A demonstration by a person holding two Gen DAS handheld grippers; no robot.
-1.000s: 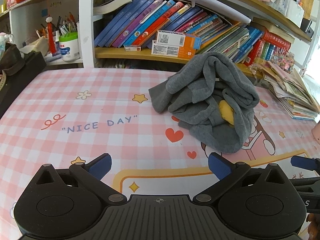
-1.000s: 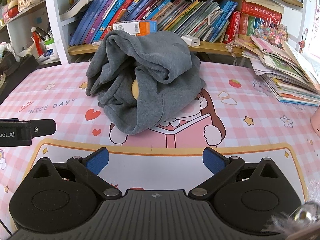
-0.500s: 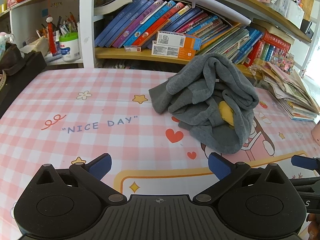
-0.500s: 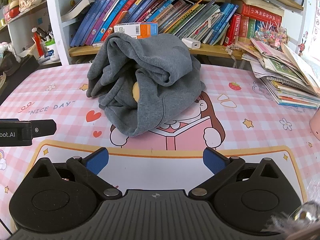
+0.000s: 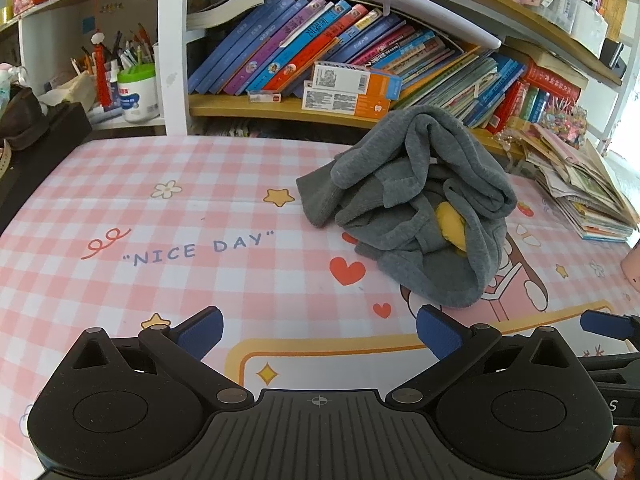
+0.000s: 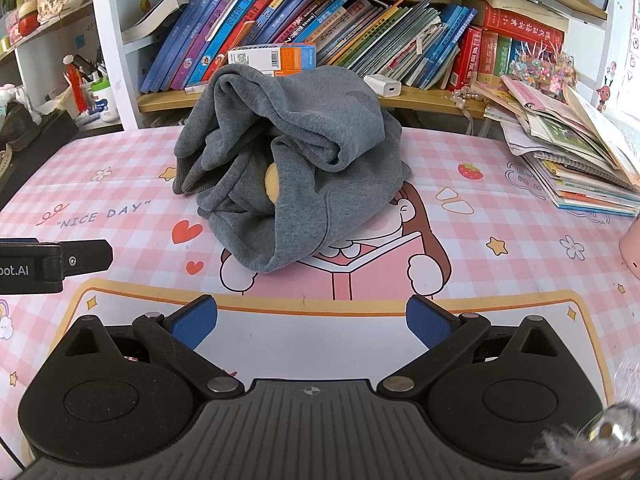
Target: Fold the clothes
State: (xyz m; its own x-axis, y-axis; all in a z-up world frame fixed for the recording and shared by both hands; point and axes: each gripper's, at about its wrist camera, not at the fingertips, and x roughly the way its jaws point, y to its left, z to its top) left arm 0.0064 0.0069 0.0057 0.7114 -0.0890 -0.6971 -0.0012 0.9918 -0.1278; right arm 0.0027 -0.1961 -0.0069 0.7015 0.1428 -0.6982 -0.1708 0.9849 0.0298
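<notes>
A grey sweatshirt (image 5: 412,204) lies in a crumpled heap on the pink checked table mat (image 5: 160,240), with a yellow patch (image 5: 450,226) showing in its folds. In the right wrist view the sweatshirt (image 6: 296,160) sits straight ahead at the table's middle. My left gripper (image 5: 318,330) is open and empty, near the front edge, left of the heap. My right gripper (image 6: 312,322) is open and empty, in front of the heap. The left gripper's body shows at the left edge of the right wrist view (image 6: 52,264).
A bookshelf (image 6: 320,40) full of leaning books stands behind the table. A stack of magazines (image 6: 568,152) lies at the right. A pen cup and white tub (image 5: 134,84) stand on a shelf at the left. A pink object (image 6: 632,244) sits at the right edge.
Both grippers have drifted back slightly from the sweatshirt. The sweatshirt has not moved and both grippers stay open.
</notes>
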